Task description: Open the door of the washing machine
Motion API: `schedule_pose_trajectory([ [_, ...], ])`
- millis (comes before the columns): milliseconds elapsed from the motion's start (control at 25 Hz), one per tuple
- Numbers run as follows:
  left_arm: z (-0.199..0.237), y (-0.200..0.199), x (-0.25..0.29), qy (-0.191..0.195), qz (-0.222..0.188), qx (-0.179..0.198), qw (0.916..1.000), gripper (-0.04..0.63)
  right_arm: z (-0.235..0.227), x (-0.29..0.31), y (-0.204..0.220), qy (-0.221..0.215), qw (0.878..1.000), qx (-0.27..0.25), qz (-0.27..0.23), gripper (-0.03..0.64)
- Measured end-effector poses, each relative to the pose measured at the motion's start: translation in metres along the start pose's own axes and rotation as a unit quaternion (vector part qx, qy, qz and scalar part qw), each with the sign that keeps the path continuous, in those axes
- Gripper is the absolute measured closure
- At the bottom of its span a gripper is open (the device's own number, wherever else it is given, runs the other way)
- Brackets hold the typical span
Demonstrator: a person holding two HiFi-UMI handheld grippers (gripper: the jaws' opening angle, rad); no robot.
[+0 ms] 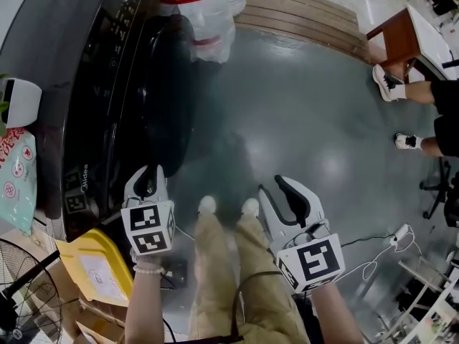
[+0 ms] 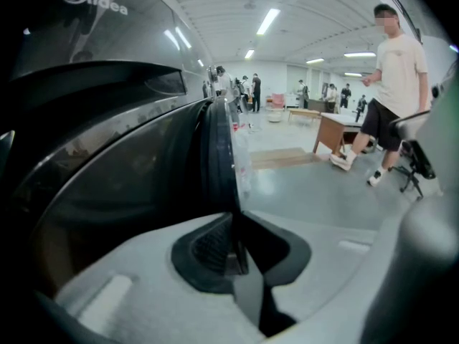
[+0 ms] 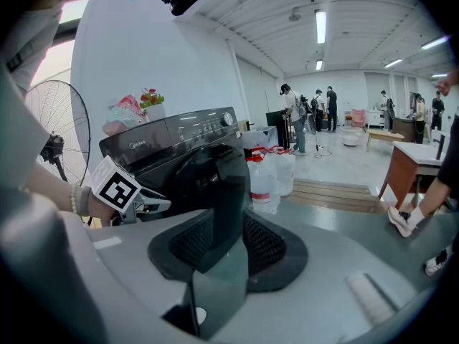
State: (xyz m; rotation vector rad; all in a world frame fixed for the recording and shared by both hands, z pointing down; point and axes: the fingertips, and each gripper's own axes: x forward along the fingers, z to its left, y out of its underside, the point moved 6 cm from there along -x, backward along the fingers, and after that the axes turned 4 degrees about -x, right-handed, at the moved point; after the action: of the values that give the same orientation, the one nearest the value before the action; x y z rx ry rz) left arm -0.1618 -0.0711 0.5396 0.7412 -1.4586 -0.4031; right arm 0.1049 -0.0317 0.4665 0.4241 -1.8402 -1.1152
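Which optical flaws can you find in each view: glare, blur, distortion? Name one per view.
Head view: ceiling light glares off the glossy grey floor. Left gripper view: the dark round washing-machine door near the lens looks soft. Right gripper view: fisheye bows the white ceiling; corners go black.

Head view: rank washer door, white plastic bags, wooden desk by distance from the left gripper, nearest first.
1. Washer door, at the left gripper's jaws, left side.
2. White plastic bags, top centre, beyond the door.
3. Wooden desk, far top right.
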Motion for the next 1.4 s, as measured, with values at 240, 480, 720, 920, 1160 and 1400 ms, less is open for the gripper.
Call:
schedule_pose_trajectory([
  [240, -0.001, -0.001, 0.000, 0.003, 0.002, -0.005, 1.0000, 0.561, -0.002, -0.002, 0.001, -0.003, 1.000, -0.001, 0.000, 0.503],
  [480, -0.001, -0.001, -0.001, 0.004, 0.002, -0.010, 0.9999, 0.561, -0.004, -0.004, 0.002, -0.003, 1.000, -0.001, -0.001, 0.503],
  [720, -0.003, -0.001, 0.000, 0.009, 0.005, -0.009, 0.9999, 0.561, -0.004, -0.005, 0.003, -0.004, 1.000, 0.000, -0.001, 0.503],
  [920, -0.013, -0.002, 0.000, 0.029, 0.004, -0.005, 0.9996, 0.561, -0.001, -0.005, 0.004, -0.005, 1.000, 0.001, -0.002, 0.503],
  [1160, -0.041, -0.006, 0.002, 0.071, 0.000, 0.008, 0.9975, 0.554, -0.004, -0.007, 0.005, -0.002, 1.000, 0.002, -0.003, 0.503],
  [1400, -0.070, -0.012, 0.006, 0.108, -0.001, 0.023, 0.9939, 0.549, -0.011, -0.012, 0.006, 0.006, 1.000, 0.005, -0.004, 0.503],
])
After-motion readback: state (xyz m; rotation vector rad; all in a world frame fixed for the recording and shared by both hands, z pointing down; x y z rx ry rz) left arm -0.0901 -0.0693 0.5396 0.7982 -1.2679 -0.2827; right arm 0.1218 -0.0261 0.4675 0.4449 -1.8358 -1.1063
